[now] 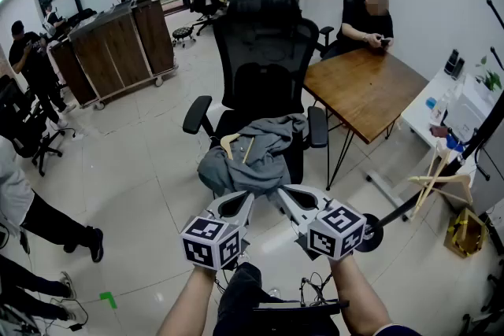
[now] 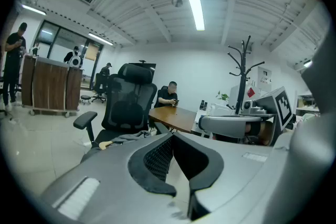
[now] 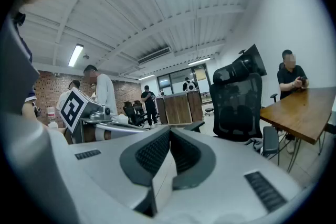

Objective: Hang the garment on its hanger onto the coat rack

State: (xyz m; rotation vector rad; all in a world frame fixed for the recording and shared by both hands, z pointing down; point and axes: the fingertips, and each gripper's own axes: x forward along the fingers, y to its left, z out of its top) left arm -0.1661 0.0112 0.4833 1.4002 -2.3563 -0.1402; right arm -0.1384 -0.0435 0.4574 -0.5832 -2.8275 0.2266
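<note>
A grey garment [image 1: 253,160] lies crumpled on the seat of a black office chair [image 1: 264,51], with a wooden hanger [image 1: 231,142] poking out of its top. My left gripper [image 1: 249,197] and right gripper [image 1: 279,190] hover side by side just short of the garment's near edge, both shut and holding nothing. The left gripper view shows its gripper [image 2: 172,135] with jaws touching, the garment [image 2: 125,137] low at left, and the black coat rack [image 2: 244,68] standing at right. In the right gripper view, its gripper [image 3: 169,131] is likewise shut, and the garment [image 3: 257,143] shows beside the chair's armrest.
A wooden table [image 1: 366,86] with a seated person behind it stands right of the chair. The rack's pole and base [image 1: 368,238] slant across the right, near a spare wooden hanger [image 1: 441,179] and a white desk [image 1: 453,110]. A wooden cabinet [image 1: 118,47] and several people stand at left.
</note>
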